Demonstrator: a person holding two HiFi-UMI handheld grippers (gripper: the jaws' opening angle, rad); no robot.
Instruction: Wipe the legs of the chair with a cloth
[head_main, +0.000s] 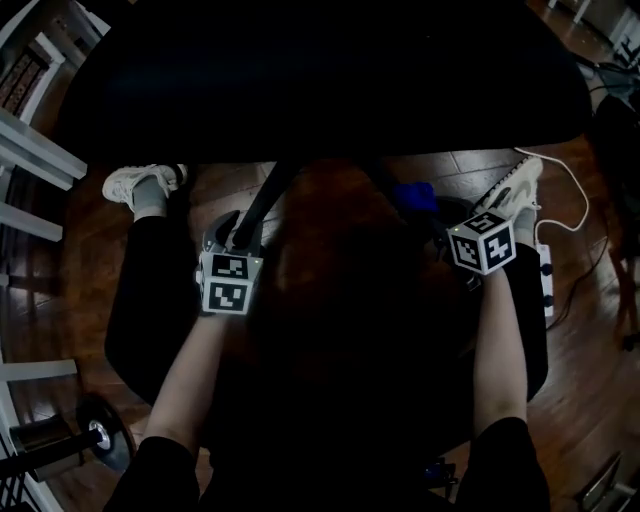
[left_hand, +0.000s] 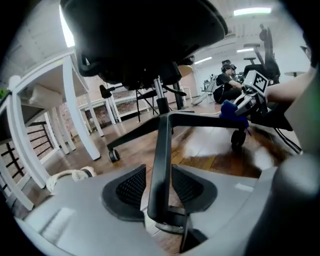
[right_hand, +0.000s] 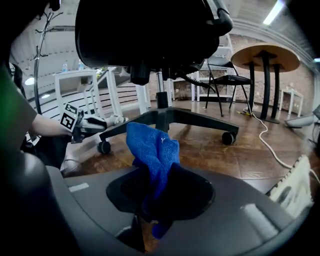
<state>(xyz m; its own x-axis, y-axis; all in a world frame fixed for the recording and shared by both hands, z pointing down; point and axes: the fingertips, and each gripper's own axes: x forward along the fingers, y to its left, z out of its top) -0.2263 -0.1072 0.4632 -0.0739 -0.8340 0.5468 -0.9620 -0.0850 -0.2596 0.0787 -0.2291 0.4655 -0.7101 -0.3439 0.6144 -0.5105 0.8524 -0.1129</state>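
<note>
Forearms stretched forward under the seat, both grippers tipped floorward. My left gripper (left_hand: 159, 189) straddled a chair leg (left_hand: 162, 150), fingers apart, not squeezing. My right gripper (right_hand: 156, 194) stayed out of contact with the legs, clamped on the cloth (right_hand: 152, 150); bare floor (right_hand: 210, 150) lay open ahead.

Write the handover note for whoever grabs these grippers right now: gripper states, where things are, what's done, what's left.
Left gripper: jaws apart, straddling one chair leg, not clearly squeezing it.
Right gripper: shut on the blue cloth, bunched upward between the jaws.
Chair base stands on the wood floor under the seat, ahead of both grippers.
Done: cloth picked up; no wiped leg can be confirmed.
To do: bring the cloth onto each leg and wipe along it.
</note>
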